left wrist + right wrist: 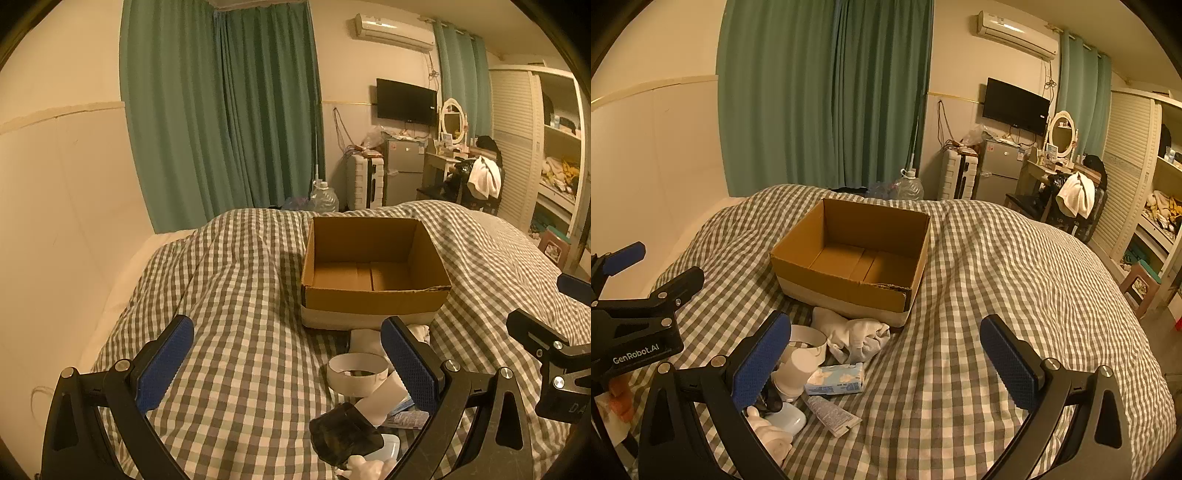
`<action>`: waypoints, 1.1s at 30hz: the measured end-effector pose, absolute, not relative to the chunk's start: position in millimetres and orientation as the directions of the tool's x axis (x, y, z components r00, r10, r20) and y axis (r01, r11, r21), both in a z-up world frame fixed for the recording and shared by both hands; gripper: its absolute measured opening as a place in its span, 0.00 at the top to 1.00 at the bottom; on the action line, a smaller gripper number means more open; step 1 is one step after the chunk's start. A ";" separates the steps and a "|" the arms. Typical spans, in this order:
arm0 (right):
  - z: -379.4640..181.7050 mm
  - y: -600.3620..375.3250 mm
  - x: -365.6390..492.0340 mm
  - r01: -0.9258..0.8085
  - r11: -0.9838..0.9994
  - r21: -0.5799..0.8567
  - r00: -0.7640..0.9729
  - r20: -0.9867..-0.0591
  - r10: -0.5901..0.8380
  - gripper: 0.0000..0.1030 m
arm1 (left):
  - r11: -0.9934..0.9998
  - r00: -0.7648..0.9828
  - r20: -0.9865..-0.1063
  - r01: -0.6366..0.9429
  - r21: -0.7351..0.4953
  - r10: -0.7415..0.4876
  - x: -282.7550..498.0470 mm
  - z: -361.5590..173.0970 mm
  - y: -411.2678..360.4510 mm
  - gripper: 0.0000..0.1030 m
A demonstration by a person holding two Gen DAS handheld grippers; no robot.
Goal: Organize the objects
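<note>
Both grippers, left gripper (286,363) and right gripper (886,363), jaws spread, gripping nothing; open brown cardboard box (849,254) ahead, white crumpled socks (855,338) between

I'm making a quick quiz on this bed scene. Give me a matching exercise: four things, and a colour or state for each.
Things:
1. cardboard box
2. tissue pack
3. tube
4. white cloth

States:
A. crumpled against the box's front
B. light blue, lying flat
C. open on top, nothing inside
D. grey, lying nearest the camera

Pairs: 1-C, 2-B, 3-D, 4-A
</note>
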State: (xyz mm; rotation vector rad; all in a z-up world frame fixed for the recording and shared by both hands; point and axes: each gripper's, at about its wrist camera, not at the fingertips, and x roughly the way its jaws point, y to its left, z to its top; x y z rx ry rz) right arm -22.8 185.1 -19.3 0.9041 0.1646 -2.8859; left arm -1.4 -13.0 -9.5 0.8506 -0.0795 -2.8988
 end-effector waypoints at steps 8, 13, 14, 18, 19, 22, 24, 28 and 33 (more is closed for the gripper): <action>-21.1 184.3 -23.9 0.148 -0.987 -0.061 -0.814 -0.574 -0.086 0.00 | -0.992 -0.839 -0.529 0.096 0.083 -0.125 1.0 -8.6 -12.3 0.00; -23.2 184.5 -23.7 0.153 -0.986 -0.060 -0.811 -0.577 -0.091 0.00 | -0.994 -0.840 -0.532 0.083 0.071 -0.108 0.6 -10.0 -13.4 0.00; -23.7 184.8 -24.0 0.152 -0.987 -0.059 -0.811 -0.578 -0.090 0.00 | -0.994 -0.839 -0.534 0.082 0.071 -0.108 0.1 -10.6 -13.3 0.00; -24.4 185.3 -23.4 0.154 -0.986 -0.058 -0.810 -0.580 -0.092 0.00 | -0.994 -0.835 -0.538 0.088 0.070 -0.112 -1.0 -12.4 -13.6 0.00; -24.8 185.0 -23.5 0.155 -0.986 -0.058 -0.810 -0.579 -0.093 0.00 | -0.993 -0.834 -0.540 0.091 0.071 -0.115 -1.4 -12.9 -14.0 0.00; -25.9 184.9 -24.0 0.156 -0.986 -0.059 -0.808 -0.581 -0.093 0.00 | -0.994 -0.830 -0.547 0.092 0.066 -0.113 -2.1 -13.9 -15.8 0.00; -26.2 184.7 -24.2 0.157 -0.986 -0.060 -0.808 -0.582 -0.094 0.00 | -0.994 -0.828 -0.549 0.094 0.061 -0.112 -2.4 -14.2 -17.1 0.00; -24.5 184.7 -22.3 0.164 -0.985 -0.059 -0.811 -0.576 -0.101 0.00 | -0.995 -0.831 -0.547 0.086 0.053 -0.101 -1.4 -13.6 -16.9 0.00; -21.6 185.0 -19.0 0.169 -0.984 -0.058 -0.817 -0.566 -0.107 0.00 | -0.997 -0.845 -0.530 0.068 0.037 -0.077 1.5 -8.5 -16.3 0.00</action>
